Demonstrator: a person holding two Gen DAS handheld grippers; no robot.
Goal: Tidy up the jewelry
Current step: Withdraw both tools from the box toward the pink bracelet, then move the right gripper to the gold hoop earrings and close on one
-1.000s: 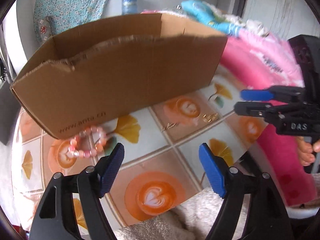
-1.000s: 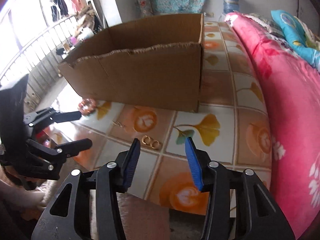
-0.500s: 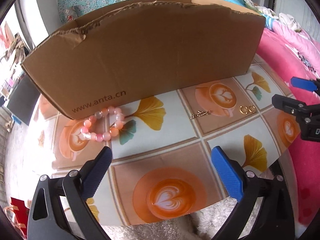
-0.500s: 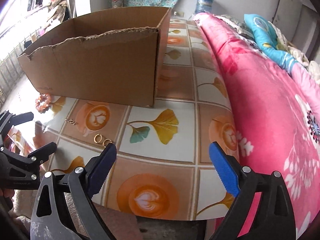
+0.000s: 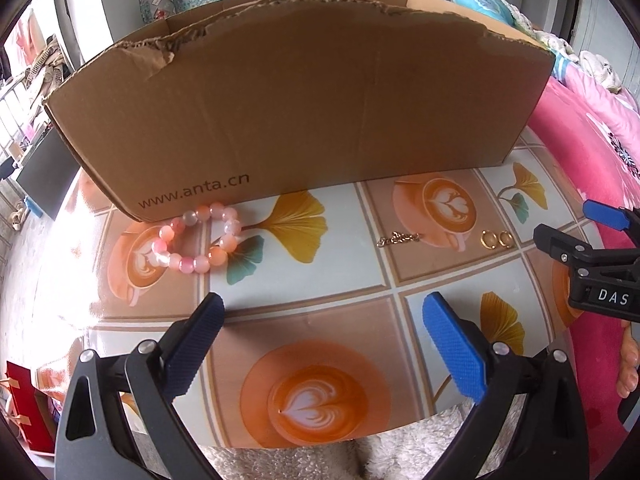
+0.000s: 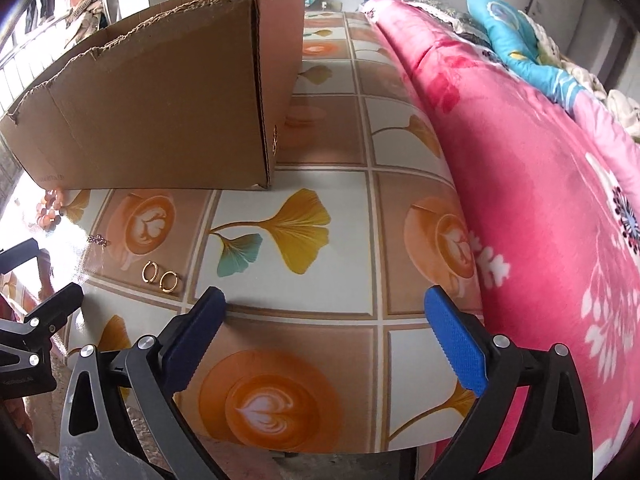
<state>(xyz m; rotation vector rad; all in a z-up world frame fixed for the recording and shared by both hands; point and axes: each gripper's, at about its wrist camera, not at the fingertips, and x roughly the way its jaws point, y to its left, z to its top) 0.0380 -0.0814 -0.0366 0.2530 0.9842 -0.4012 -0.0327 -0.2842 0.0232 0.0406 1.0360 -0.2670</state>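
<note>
Over the last second both claws are spreading wide and dipping toward the tabletop; left claw gaping, empty; bead bracelet far left by the box, chain and earrings rightward; right claw still opening, empty; picking seems imminent.

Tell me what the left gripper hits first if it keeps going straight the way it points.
Probably the bare patterned tabletop: the open left gripper aims between the bead bracelet and gold chain, neither squarely ahead.
</note>
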